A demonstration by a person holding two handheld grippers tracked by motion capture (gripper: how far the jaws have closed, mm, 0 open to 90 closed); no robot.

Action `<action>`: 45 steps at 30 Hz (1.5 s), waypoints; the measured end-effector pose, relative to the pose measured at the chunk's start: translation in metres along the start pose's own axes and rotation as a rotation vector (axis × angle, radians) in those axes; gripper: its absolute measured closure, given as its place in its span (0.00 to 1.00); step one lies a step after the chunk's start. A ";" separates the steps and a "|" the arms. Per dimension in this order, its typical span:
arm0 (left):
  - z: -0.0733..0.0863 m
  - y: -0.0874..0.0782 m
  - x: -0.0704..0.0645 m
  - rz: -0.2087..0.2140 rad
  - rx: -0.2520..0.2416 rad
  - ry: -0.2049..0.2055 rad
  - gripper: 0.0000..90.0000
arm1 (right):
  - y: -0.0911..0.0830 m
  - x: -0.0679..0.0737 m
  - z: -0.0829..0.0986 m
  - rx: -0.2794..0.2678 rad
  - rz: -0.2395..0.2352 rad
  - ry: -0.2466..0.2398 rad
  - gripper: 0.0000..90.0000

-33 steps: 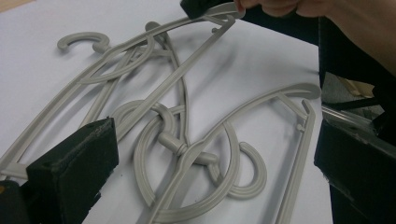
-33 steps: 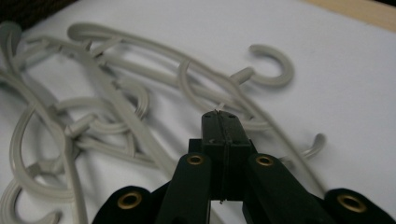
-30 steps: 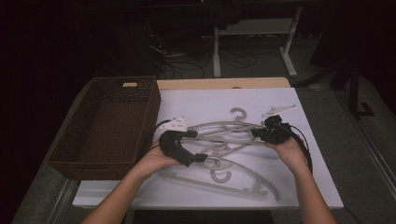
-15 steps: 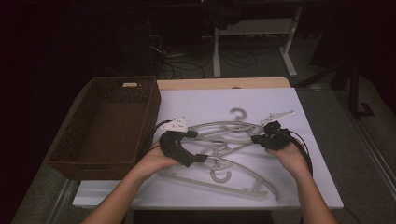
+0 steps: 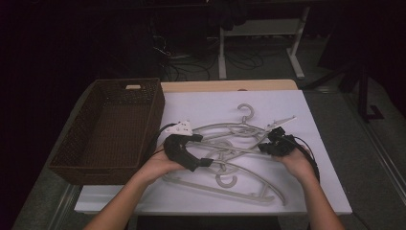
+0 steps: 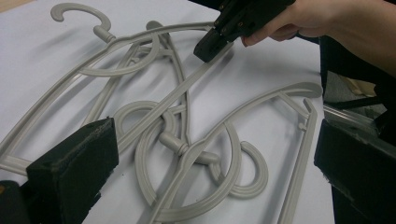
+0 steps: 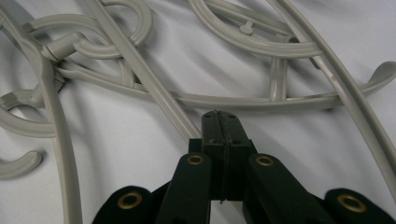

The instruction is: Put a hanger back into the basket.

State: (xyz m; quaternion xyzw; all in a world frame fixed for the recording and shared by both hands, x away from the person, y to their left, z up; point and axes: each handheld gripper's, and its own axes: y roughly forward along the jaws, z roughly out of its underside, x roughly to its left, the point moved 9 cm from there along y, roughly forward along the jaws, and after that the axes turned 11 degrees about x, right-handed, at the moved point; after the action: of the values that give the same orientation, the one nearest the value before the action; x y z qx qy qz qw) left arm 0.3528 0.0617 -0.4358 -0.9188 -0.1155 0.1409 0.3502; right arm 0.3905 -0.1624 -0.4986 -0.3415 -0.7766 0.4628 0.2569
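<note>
Fingers (image 7: 212, 135) hide the gripped hanger (image 7: 154, 95) end.

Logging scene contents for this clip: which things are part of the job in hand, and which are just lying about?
In the job:
grey hangers, tangled
left gripper
right gripper

Lying about:
wicker basket
white table
floor cables

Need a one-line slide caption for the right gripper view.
Right gripper shut on a grey hanger bar amid tangled hangers.
</note>
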 end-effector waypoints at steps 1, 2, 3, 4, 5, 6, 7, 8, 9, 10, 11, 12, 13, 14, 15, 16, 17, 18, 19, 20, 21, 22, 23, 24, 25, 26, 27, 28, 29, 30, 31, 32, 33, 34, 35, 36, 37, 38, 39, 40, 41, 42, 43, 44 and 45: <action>0.000 0.001 0.000 -0.002 0.002 -0.001 0.00 | 0.000 -0.001 0.000 0.002 0.002 0.001 0.99; 0.000 0.001 0.001 -0.004 0.003 -0.001 0.00 | 0.002 -0.001 0.002 0.012 0.007 -0.001 0.99; 0.000 0.001 0.001 -0.008 0.004 -0.002 0.00 | 0.004 -0.001 0.004 0.031 0.008 -0.002 0.99; 0.000 0.002 0.002 -0.011 0.006 -0.002 0.00 | 0.007 -0.001 0.006 0.044 0.010 -0.011 0.99; 0.000 0.002 0.002 -0.011 0.006 -0.002 0.00 | 0.007 -0.001 0.006 0.044 0.010 -0.011 0.99; 0.000 0.002 0.004 -0.023 0.014 0.000 0.00 | 0.011 0.001 0.008 0.062 0.013 -0.021 0.99; -0.001 0.003 0.004 -0.025 0.012 0.001 0.00 | 0.012 0.002 0.008 0.064 0.017 -0.025 0.99; -0.001 0.003 0.004 -0.021 0.010 -0.002 0.00 | 0.010 0.001 0.006 0.053 0.025 -0.022 0.99; -0.001 0.003 0.004 -0.021 0.012 0.000 0.00 | 0.007 0.001 0.004 0.033 0.024 -0.013 0.99; -0.001 0.004 0.004 -0.021 0.016 0.002 0.00 | 0.004 0.001 0.002 0.017 0.021 -0.003 0.99; 0.000 0.004 0.004 -0.020 0.018 0.003 0.00 | 0.000 0.001 0.001 0.003 0.020 -0.003 0.99; 0.000 0.004 0.004 -0.019 0.018 0.003 0.00 | -0.003 0.002 0.000 -0.008 0.015 0.002 0.99; 0.000 0.005 0.004 -0.019 0.017 0.001 0.00 | -0.006 0.003 -0.001 -0.016 0.006 0.000 0.99; 0.000 0.005 0.004 -0.019 0.016 -0.001 0.00 | -0.008 0.005 -0.002 -0.021 -0.001 0.000 0.99; 0.000 0.005 0.004 -0.019 0.017 -0.002 0.00 | -0.009 0.007 -0.002 -0.028 -0.001 -0.001 0.99; 0.000 0.005 0.004 -0.019 0.019 -0.001 0.00 | -0.011 0.009 -0.001 -0.030 -0.002 -0.002 0.99; 0.000 0.005 0.004 -0.019 0.020 0.000 0.00 | -0.013 0.012 -0.001 -0.034 -0.006 -0.011 0.99; 0.000 0.005 0.004 -0.019 0.021 0.000 0.00 | -0.015 0.015 0.000 -0.040 -0.011 -0.010 0.99; 0.000 0.005 0.004 -0.018 0.021 0.001 0.00 | -0.018 0.018 0.002 -0.048 -0.021 -0.008 0.99; 0.000 0.005 0.004 -0.017 0.021 0.001 0.00 | -0.020 0.020 0.003 -0.057 -0.027 -0.007 0.99; 0.000 0.005 0.004 -0.016 0.020 0.000 0.00 | -0.022 0.022 0.004 -0.065 -0.030 -0.006 0.99; 0.000 0.005 0.003 -0.015 0.019 -0.001 0.00 | -0.024 0.025 0.006 -0.067 -0.037 -0.003 0.99; 0.000 0.005 0.003 -0.015 0.017 -0.002 0.00 | -0.025 0.028 0.008 -0.068 -0.041 -0.005 0.99; 0.000 0.005 0.003 -0.014 0.017 -0.002 0.00 | -0.025 0.030 0.010 -0.068 -0.041 -0.008 0.99; 0.000 0.005 0.003 -0.015 0.018 0.000 0.00 | -0.025 0.032 0.013 -0.068 -0.044 -0.006 0.99; 0.000 0.005 0.003 -0.015 0.018 0.000 0.00 | -0.024 0.034 0.015 -0.066 -0.048 -0.007 0.99; 0.000 0.005 0.003 -0.014 0.018 -0.001 0.00 | -0.023 0.035 0.018 -0.064 -0.049 -0.004 0.99; 0.000 0.005 0.003 -0.015 0.017 -0.001 0.00 | -0.022 0.037 0.020 -0.061 -0.049 -0.004 0.99; -0.001 0.005 0.003 -0.017 0.016 -0.001 0.00 | -0.021 0.038 0.021 -0.059 -0.051 -0.003 0.99; -0.001 0.005 0.003 -0.017 0.016 -0.001 0.00 | -0.019 0.040 0.024 -0.054 -0.056 -0.001 0.99; -0.001 0.005 0.003 -0.018 0.016 -0.002 0.00 | -0.018 0.041 0.026 -0.050 -0.054 0.000 0.99; -0.001 0.005 0.004 -0.019 0.016 -0.002 0.00 | -0.016 0.041 0.027 -0.046 -0.048 -0.001 0.99; -0.001 0.005 0.005 -0.019 0.016 -0.003 0.00 | -0.014 0.040 0.027 -0.046 -0.049 0.001 0.99; -0.001 0.005 0.005 -0.018 0.015 -0.005 0.00 | -0.013 0.040 0.027 -0.044 -0.054 0.004 0.99; 0.000 0.005 0.005 -0.018 0.016 -0.004 0.00 | -0.012 0.040 0.027 -0.040 -0.051 0.004 0.99; 0.000 0.005 0.004 -0.018 0.019 -0.003 0.00 | -0.011 0.040 0.027 -0.035 -0.050 0.000 0.99; 0.000 0.005 0.004 -0.018 0.019 -0.003 0.00 | -0.011 0.040 0.027 -0.035 -0.050 0.000 0.99; 0.000 0.006 0.005 -0.018 0.021 -0.002 0.00 | -0.009 0.039 0.028 -0.032 -0.053 0.006 0.99; 0.000 0.007 0.005 -0.019 0.021 -0.002 0.00 | -0.009 0.038 0.029 -0.031 -0.048 0.007 0.99; 0.000 0.007 0.005 -0.019 0.021 -0.002 0.00 | -0.010 0.037 0.029 -0.031 -0.046 0.011 0.99; -0.001 0.009 0.006 -0.025 0.027 -0.001 0.00 | -0.010 0.036 0.029 -0.031 -0.046 0.016 0.99; -0.002 0.010 0.006 -0.029 0.033 0.001 0.00 | -0.010 0.035 0.030 -0.030 -0.047 0.017 0.99; -0.002 0.010 0.006 -0.029 0.033 0.001 0.00 | -0.010 0.034 0.030 -0.031 -0.053 0.021 0.99; -0.004 0.014 0.008 -0.037 0.044 0.006 0.00 | -0.010 0.034 0.030 -0.030 -0.054 0.020 0.99; -0.004 0.014 0.008 -0.037 0.044 0.006 0.00 | -0.010 0.034 0.030 -0.030 -0.054 0.020 0.99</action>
State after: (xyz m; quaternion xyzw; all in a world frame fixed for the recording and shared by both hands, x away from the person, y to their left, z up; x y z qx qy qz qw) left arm 0.3637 0.0516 -0.4439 -0.9090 -0.1284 0.1341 0.3732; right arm 0.3443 -0.1557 -0.5002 -0.3289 -0.7898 0.4405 0.2721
